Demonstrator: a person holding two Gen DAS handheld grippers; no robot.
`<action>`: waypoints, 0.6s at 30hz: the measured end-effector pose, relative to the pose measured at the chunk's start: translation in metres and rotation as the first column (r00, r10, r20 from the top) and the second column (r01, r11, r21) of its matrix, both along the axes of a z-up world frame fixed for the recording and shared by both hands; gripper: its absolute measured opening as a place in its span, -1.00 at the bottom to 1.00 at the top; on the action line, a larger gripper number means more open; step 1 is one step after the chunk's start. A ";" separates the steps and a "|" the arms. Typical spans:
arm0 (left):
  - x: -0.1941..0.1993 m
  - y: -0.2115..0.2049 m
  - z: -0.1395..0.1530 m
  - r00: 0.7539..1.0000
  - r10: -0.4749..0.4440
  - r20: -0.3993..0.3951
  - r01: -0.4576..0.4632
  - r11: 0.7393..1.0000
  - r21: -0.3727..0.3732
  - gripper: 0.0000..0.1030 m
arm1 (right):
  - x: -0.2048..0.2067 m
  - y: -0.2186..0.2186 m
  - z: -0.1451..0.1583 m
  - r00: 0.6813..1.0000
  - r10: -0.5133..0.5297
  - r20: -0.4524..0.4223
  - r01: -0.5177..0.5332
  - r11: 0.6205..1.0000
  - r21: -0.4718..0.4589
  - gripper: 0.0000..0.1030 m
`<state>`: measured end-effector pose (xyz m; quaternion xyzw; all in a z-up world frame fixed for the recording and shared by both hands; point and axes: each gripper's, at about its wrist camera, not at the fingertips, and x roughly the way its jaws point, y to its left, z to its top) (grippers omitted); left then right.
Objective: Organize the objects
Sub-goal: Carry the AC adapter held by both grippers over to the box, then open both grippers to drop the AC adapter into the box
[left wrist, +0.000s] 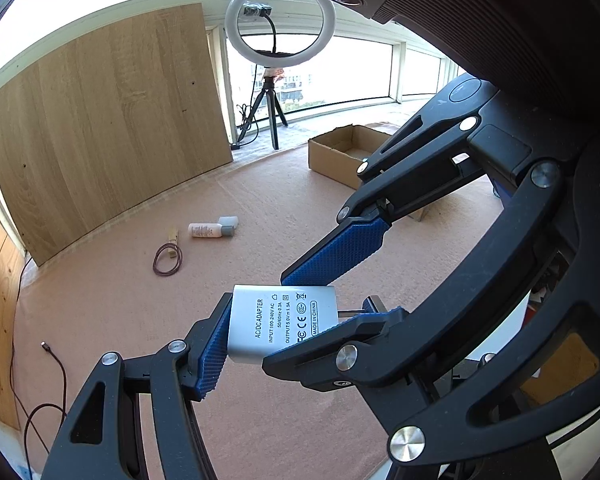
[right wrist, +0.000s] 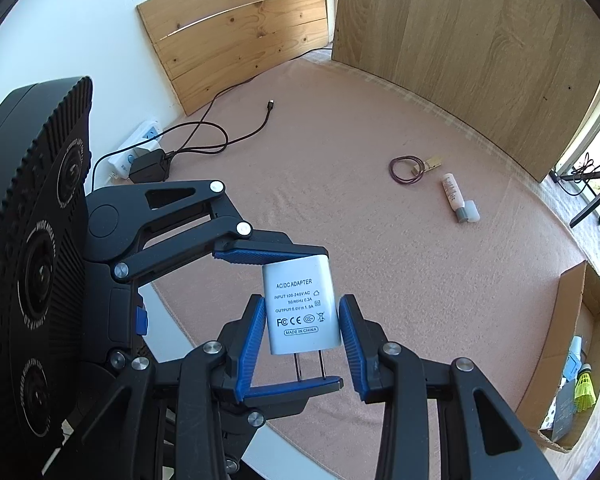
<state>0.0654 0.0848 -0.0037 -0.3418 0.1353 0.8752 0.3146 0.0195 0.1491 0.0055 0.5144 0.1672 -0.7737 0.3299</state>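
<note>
Mid-handover: adapter in air over mat, between both grippers. Right gripper clamps its sides; left gripper spans its ends, contact unclear. Next: one lets go, other carries to box.

Cardboard box cut by frame edge

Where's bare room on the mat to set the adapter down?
Free: the wide middle of the mat, between the cable tip and the hair tie. Also clear between the bottle and the box. Crowded: the power strip corner.
</note>
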 end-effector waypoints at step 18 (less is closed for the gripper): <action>-0.062 0.149 0.002 0.997 0.069 -0.033 -0.073 0.986 -0.153 0.30 | -0.052 0.140 -0.005 0.994 0.068 -0.083 -0.082 0.979 -0.185 -0.34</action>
